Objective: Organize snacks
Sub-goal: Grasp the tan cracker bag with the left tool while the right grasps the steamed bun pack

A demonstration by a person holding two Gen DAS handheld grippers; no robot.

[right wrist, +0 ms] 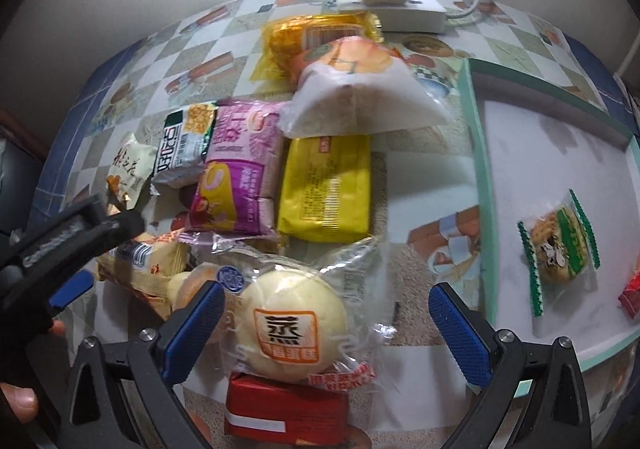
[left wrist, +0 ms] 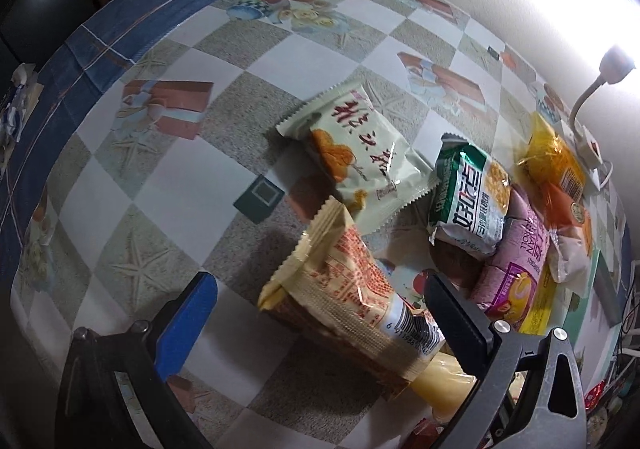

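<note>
My left gripper (left wrist: 320, 313) is open, low over the table, with a cream and orange snack packet (left wrist: 344, 289) lying between its blue pad and black finger. In the right wrist view that same gripper (right wrist: 114, 253) reaches in from the left over the cream packet (right wrist: 152, 273). My right gripper (right wrist: 328, 329) is open too, its blue pads (right wrist: 196, 329) on either side of a round steamed cake in a clear wrapper (right wrist: 292, 321). The cake rests partly on a red box (right wrist: 284, 413). A teal-rimmed tray (right wrist: 476, 153) on the right holds a green-edged cookie packet (right wrist: 560, 245) and a red packet (right wrist: 632, 297).
Snacks are piled mid-table: a white packet with red characters (left wrist: 360, 153), a green-white packet (left wrist: 468, 201), a purple packet (right wrist: 240, 169), a yellow packet (right wrist: 324, 189), an orange-white bun packet (right wrist: 360, 89), a golden packet (right wrist: 312, 33). A power strip (right wrist: 400, 9) and lamp (left wrist: 616, 65) stand by the wall.
</note>
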